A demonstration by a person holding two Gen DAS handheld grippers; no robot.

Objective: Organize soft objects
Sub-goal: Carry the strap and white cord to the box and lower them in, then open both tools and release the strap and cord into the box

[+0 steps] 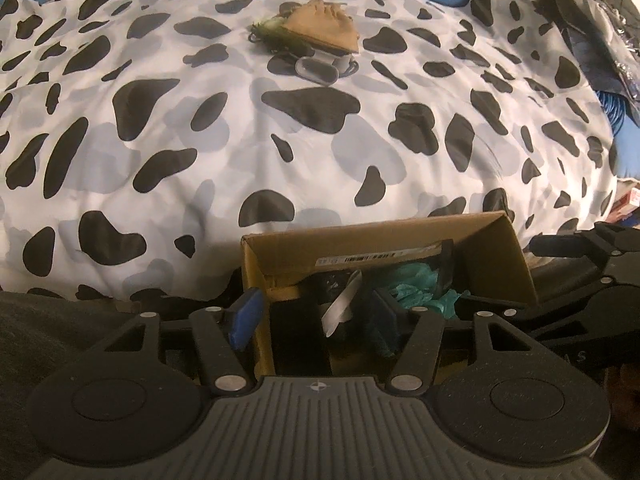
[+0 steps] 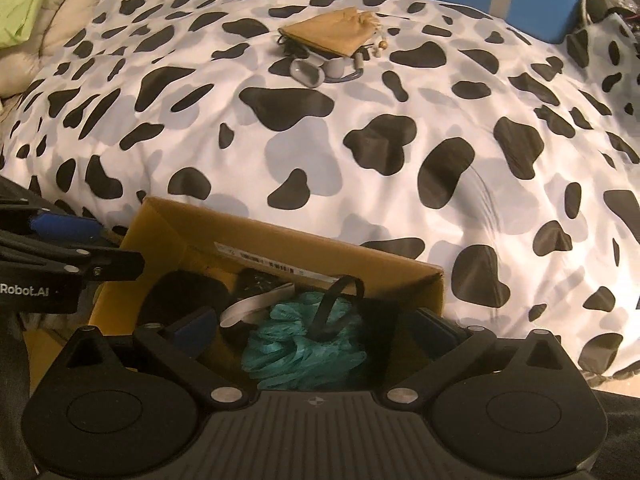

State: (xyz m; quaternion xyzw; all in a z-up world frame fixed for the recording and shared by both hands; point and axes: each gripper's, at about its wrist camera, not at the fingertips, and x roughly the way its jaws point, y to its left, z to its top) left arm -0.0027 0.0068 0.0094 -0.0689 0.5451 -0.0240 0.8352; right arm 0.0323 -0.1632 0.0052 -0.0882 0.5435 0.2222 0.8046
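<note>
Both grippers hang low over an open cardboard box (image 2: pixel 168 224) at the near edge of a bed covered in a cow-spot duvet (image 2: pixel 400 128).

Right gripper (image 2: pixel 316 328): jaws spread as wide as they go, one blue pad at each side of the box interior, nothing pressed between them. Directly below sits a teal mesh bath sponge (image 2: pixel 296 344), bunched into a rough ball with no real long axis; its dark cord loop (image 2: pixel 340 304) stands up and leans toward the far wall of the box. A pale strap (image 2: pixel 256 304) curls just left of it, touching or nearly so.

Left gripper (image 1: pixel 316 316): jaws about half apart, straddling the left wall of the box. A white strip (image 1: pixel 342 308) stands tilted between the fingers; contact with either pad is hard to judge from here, possibly none.

Far end of the bed: tan drawstring pouch (image 2: pixel 332 34), long axis running left to right, cinched mouth pointing right. Just in front of it, a small grey case (image 2: pixel 307 72).
</note>
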